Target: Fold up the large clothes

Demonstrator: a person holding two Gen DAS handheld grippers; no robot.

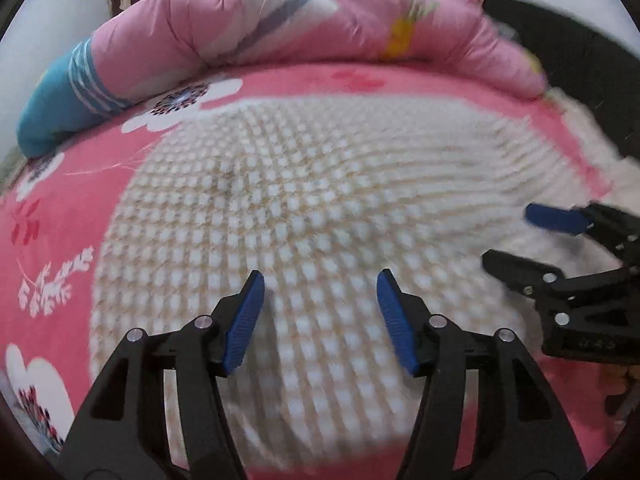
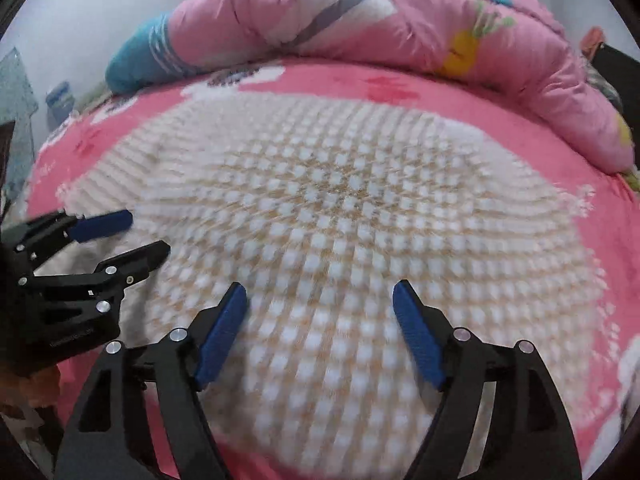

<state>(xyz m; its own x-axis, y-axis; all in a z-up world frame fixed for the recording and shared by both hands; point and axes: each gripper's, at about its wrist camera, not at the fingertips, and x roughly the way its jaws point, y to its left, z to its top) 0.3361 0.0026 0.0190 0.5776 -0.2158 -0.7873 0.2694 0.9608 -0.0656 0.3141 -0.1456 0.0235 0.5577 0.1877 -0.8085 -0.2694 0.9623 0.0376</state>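
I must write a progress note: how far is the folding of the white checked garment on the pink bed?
Done: the white checked garment lies spread fairly flat on the pink floral bed sheet; whether any fold is made cannot be told. In hand: nothing; the left gripper and right gripper are above it, both open and empty. Left: gripping an edge and folding. The pink quilt lies bunched behind.

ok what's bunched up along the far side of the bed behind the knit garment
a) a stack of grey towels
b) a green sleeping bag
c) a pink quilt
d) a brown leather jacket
c, a puffy pink quilt with printed patches lies heaped along the far edge, behind the white knit garment spread on the pink sheet.
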